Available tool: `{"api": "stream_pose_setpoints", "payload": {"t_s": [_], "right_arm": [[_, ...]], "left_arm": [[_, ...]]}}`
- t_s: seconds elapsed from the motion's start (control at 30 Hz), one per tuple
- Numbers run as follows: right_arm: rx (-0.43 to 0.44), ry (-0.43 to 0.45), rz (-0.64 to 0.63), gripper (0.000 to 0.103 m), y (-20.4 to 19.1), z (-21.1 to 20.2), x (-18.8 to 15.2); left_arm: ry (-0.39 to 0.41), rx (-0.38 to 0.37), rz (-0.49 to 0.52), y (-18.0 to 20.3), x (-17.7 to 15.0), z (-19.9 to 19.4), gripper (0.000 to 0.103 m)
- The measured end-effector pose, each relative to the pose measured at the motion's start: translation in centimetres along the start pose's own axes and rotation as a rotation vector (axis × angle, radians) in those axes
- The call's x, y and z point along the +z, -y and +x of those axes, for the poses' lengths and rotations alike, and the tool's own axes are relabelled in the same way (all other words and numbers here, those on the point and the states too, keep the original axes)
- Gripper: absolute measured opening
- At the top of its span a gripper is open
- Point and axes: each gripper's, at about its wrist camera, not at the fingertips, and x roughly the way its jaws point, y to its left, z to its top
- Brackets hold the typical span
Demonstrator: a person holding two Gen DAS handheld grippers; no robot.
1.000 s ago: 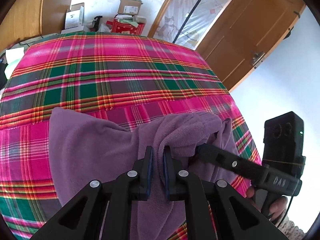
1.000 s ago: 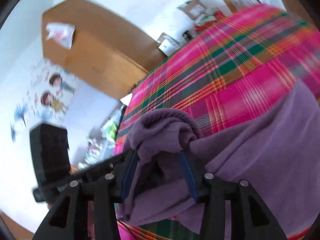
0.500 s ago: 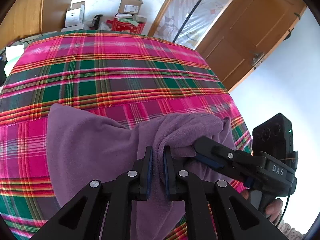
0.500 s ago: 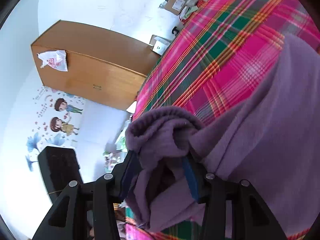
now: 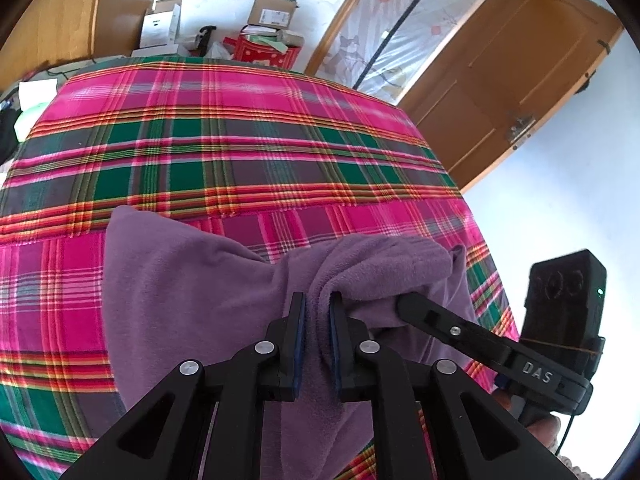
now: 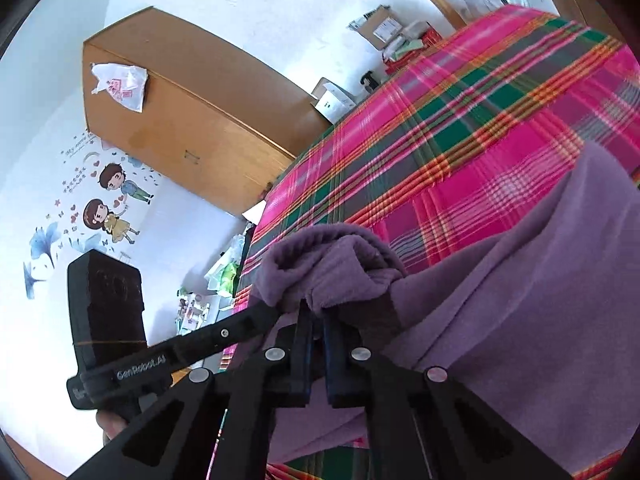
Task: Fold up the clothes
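Observation:
A purple fleece garment (image 5: 180,288) (image 6: 540,300) lies on the near part of a bed with a pink and green plaid cover (image 5: 240,152) (image 6: 460,120). Its near edge is gathered into a raised bunch. My left gripper (image 5: 318,300) pinches a fold of that bunch; its jaws are opening slightly, with cloth still pressed between the pads. My right gripper (image 6: 314,312) comes in from the right, jaws drawn together on the bunch's lower edge. Cloth drapes over its tips. In the left wrist view one of its fingers (image 5: 412,304) disappears under the fleece.
The bed's right edge drops off beside the right gripper's body (image 5: 564,304). A wooden door (image 5: 520,80) stands to the right. Cardboard boxes (image 5: 272,12) sit beyond the bed's far end. A wooden wardrobe (image 6: 180,120) and floor clutter (image 6: 224,272) are to the left.
My right gripper's jaws went from wide apart around the cloth bunch to drawn together on it. The left gripper kept its place, holding its fold.

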Motion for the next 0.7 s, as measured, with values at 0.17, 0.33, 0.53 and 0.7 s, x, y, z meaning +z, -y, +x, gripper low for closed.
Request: {"api": "stream_pose_setpoints", "payload": {"t_s": [0.17,0.33,0.53,0.7], "right_arm": [[-0.034,0.022,-0.076,0.004,-0.8,-0.9,0.1],[-0.051,0.034,-0.147,0.004,-2.3,-1.3,0.3],[-0.085,0.036,-0.178,0.004,-2.7,-1.6,0.9],[-0.105,0.033,-0.211,0.004,-3.4,-1.2,1.6]], "left_arm": [[-0.001,0.026,0.015,0.3,0.2,0.1,0.015],[-0.044,0.064,0.073,1.4,0.8,1.7,0.015],[-0.038,0.039,0.02,0.4,1.2,1.6,0.015],[0.003,0.046,-0.042,-1.3,1.3,0.2,0.011]]}}
